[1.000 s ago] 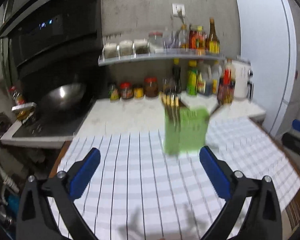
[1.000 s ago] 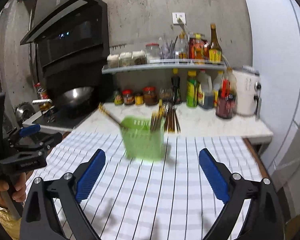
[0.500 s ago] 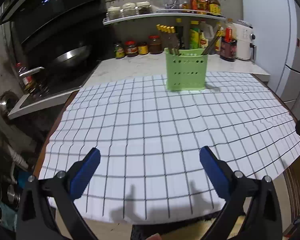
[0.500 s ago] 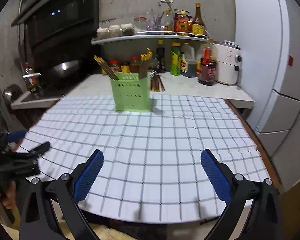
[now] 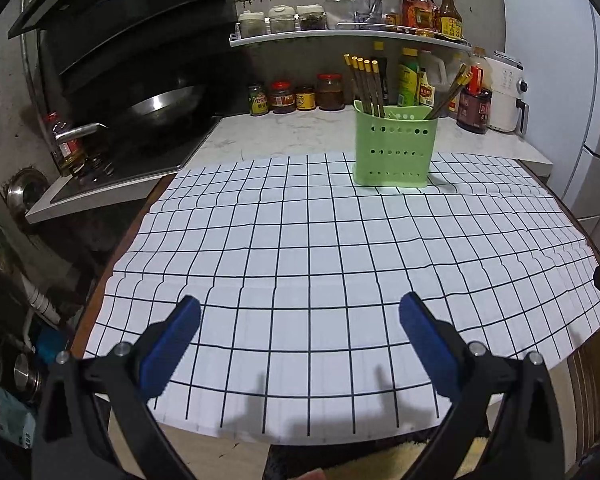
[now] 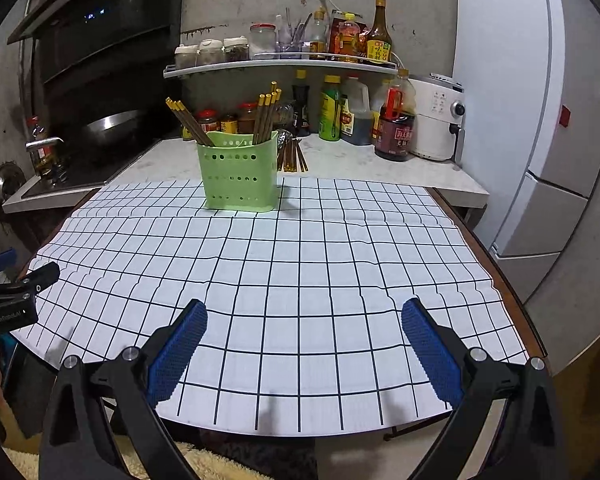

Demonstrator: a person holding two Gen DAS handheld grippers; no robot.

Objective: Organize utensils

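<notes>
Item: green holder (image 5: 394,148), perforated, upright at the far end of the checked cloth (image 5: 320,248), near the counter edge. Contents: two bundles of chopsticks (image 6: 266,118), one leaning toward each end of the holder. A further loose bundle (image 6: 292,156) lies flat on the counter just behind the holder, seen only from the right wrist view.

Left gripper (image 5: 300,322): jaws spread wide, empty, over the near edge of the cloth, well apart from the holder.

Right gripper (image 6: 304,326): jaws spread wide, empty, likewise over the near edge.

Step in hand, as a judgement: sorting appears complete or paused; both claws sit back from the work.

Next move, if any: the loose bundle behind the holder would call for a long reach past the holder, a low pinch across the sticks, then a tip upright into a compartment.
</notes>
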